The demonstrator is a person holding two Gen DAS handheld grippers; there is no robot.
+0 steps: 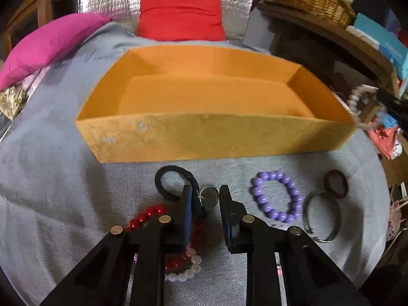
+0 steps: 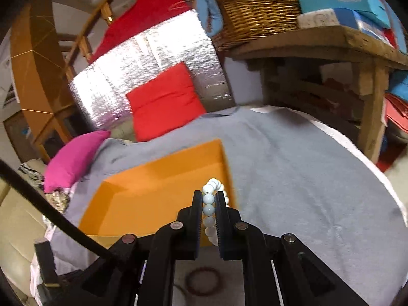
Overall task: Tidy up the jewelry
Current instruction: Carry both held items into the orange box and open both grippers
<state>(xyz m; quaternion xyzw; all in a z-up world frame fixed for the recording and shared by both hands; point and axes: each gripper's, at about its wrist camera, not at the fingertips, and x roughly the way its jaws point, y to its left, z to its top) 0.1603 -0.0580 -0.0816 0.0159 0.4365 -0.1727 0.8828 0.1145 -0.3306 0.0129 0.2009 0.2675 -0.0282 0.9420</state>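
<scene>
The open orange box (image 1: 178, 137) stands on the grey cloth, nothing showing inside. In front of it, my left gripper (image 1: 206, 188) points down, its jaws narrowed on a small silver ring (image 1: 209, 198); a black hair tie (image 1: 165, 178) runs along the left finger. A red bead bracelet (image 1: 148, 214) and a pale bead bracelet (image 1: 186, 275) lie partly under the fingers. My right gripper (image 2: 207, 193) is shut on a white bead bracelet (image 2: 209, 199), held in the air above the right-hand wall of the orange box (image 2: 153, 183); this white bead bracelet (image 1: 357, 97) also shows in the left wrist view.
A purple bead bracelet (image 1: 278, 196), a silver bangle (image 1: 323, 216) and a dark red hair tie (image 1: 336, 183) lie right of my left gripper. Behind the box are a pink cushion (image 1: 48, 43) and a red cushion (image 1: 181, 15). A wooden shelf with a wicker basket (image 2: 257, 15) stands at the right.
</scene>
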